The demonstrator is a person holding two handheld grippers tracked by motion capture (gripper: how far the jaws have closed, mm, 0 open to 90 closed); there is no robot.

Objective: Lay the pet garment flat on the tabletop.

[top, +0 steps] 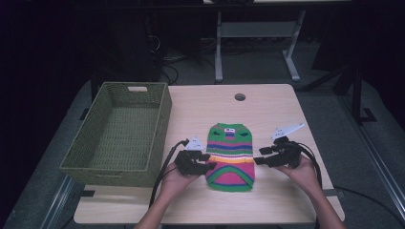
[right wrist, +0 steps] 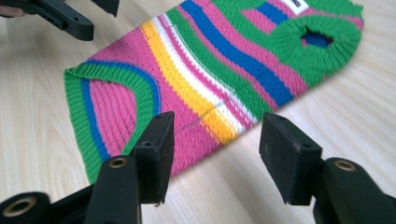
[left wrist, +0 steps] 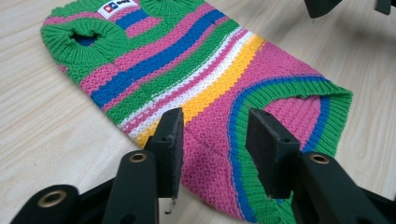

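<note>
A small knitted sweater (top: pixel 230 156) with green, pink, blue, yellow and white stripes lies flat on the wooden table (top: pixel 267 109), neck end far, hem near. My left gripper (top: pixel 211 161) is open at the sweater's left edge; in the left gripper view (left wrist: pixel 214 148) its jaws straddle the pink band near the hem. My right gripper (top: pixel 258 156) is open just off the sweater's right edge; in the right gripper view (right wrist: pixel 215 154) its jaws frame the sweater (right wrist: pixel 205 70) side and bare table. Nothing is held.
A green woven basket (top: pixel 119 133) stands empty at the table's left side. A round cable hole (top: pixel 239 97) sits near the table's far edge. A desk frame and cables stand on the floor beyond.
</note>
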